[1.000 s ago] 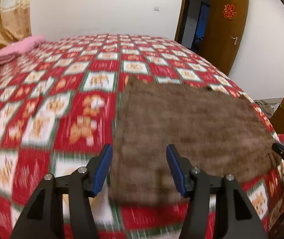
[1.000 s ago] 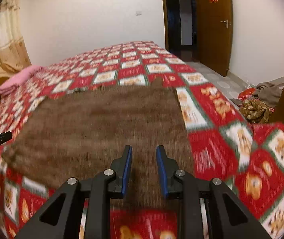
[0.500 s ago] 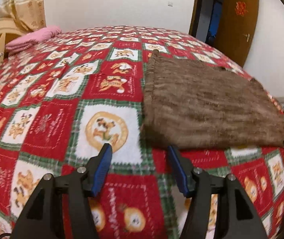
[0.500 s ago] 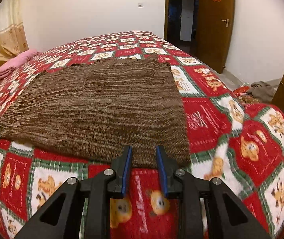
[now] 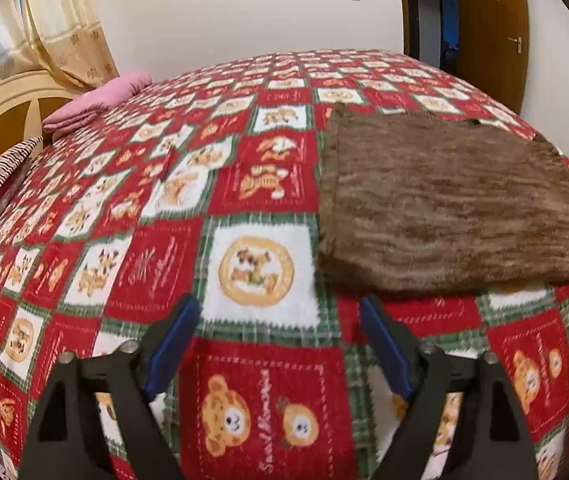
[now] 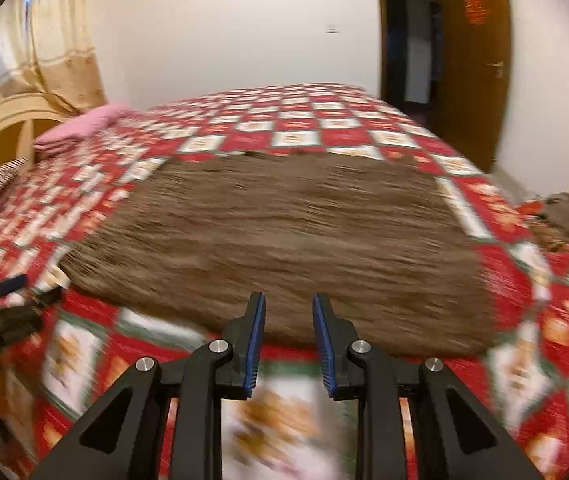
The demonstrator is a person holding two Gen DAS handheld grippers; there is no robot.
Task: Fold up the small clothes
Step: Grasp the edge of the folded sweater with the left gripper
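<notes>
On the red checked bedspread (image 5: 156, 256) the brown knit garment (image 6: 284, 240) lies flat, both the left gripper (image 5: 280, 344) and right gripper (image 6: 288, 340) parted and empty (2 layers, probably), so a shallow pinch could lift only the top one.

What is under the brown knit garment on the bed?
The brown knit garment lies flat on the red checked bear-print blanket, which shows all round it. Whatever lies under its middle is covered; no bulge shows.

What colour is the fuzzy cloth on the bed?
Brown cloth, clearest in the left wrist view.
</notes>
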